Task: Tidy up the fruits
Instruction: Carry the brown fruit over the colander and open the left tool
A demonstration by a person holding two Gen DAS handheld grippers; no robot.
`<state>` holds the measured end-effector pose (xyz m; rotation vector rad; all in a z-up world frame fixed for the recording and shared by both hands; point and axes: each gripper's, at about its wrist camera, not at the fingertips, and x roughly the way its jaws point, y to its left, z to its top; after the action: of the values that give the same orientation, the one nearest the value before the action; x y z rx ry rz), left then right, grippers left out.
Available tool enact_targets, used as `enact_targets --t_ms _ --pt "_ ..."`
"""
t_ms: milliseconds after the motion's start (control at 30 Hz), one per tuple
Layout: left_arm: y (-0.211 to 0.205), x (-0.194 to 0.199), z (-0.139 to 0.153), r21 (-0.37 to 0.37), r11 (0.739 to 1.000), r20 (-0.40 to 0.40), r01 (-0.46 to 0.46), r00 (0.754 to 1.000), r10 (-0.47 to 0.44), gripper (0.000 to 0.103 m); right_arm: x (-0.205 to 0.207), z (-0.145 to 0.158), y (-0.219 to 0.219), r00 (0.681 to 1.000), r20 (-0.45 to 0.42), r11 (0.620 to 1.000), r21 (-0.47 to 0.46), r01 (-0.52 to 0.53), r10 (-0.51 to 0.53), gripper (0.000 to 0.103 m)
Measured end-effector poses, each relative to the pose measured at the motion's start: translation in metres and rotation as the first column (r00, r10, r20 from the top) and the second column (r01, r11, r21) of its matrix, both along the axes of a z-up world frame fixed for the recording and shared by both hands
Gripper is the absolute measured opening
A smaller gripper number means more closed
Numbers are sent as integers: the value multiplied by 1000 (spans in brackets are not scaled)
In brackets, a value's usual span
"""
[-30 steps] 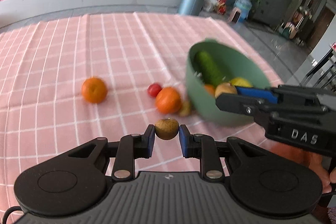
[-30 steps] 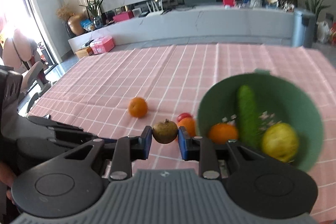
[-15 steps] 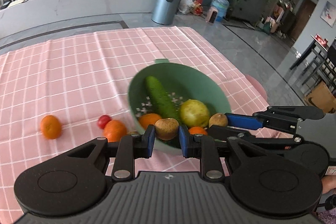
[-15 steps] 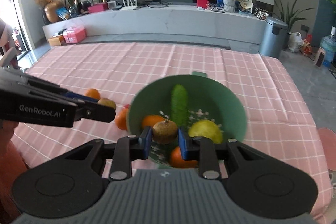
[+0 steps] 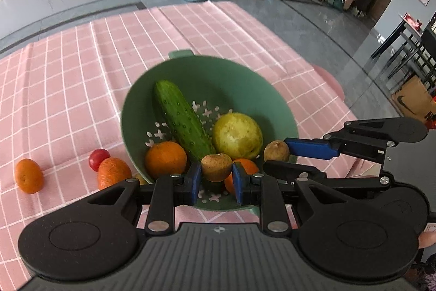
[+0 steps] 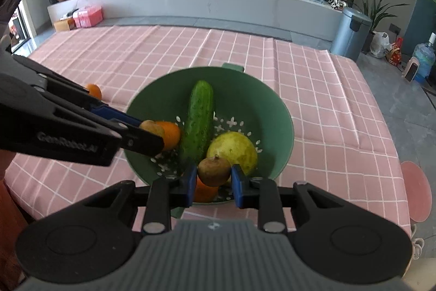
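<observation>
Both grippers loaded over the bowl, several fruits left on the cloth

Inside the green colander bowl (image 5: 280, 111) already: cucumber (image 5: 182, 119), yellow pear-like fruit (image 5: 237, 135), two oranges. Clamped in the left gripper (image 5: 216, 179), one brown kiwi-like fruit (image 5: 216, 167), poised above the near rim; clamped in the right gripper (image 6: 214, 184), a second brown fruit (image 6: 214, 171), likewise over the near rim, neither dropped yet. Outside on the pink checked tablecloth (image 5: 68, 78): orange beside the bowl (image 5: 113, 172), small red fruit (image 5: 98, 155) touching it, another orange (image 5: 28, 176) well apart. Judging by that, roughly halfway through; still to do, both releases, then three or so pickups
</observation>
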<state>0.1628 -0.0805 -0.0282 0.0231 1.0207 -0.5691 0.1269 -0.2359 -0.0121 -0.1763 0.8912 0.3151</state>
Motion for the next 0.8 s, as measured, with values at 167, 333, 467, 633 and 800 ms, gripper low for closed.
enact_targets --t_ms 167,333,467,633,800 --pt "-2 8 -10 19 1000 -25 -2 1000 2 27 8 -9 1 1000 -17 1000 -19 -3 2 23" --pt "-3 14 -19 42 999 -42 0 999 1 27 14 -15 3 999 -31 1000 -26 -9 8 23" --pt "-4 16 -24 53 999 -48 7 999 -5 27 20 -19 3 999 -44 1000 -25 -12 11 24" --pt "-4 18 -23 47 999 -45 7 999 -5 27 21 -19 5 999 -37 999 -40 -13 12 24" --pt "3 14 -16 26 1000 -22 -6 1000 7 35 18 -17 7 1000 -24 998 -56 -21 19 31"
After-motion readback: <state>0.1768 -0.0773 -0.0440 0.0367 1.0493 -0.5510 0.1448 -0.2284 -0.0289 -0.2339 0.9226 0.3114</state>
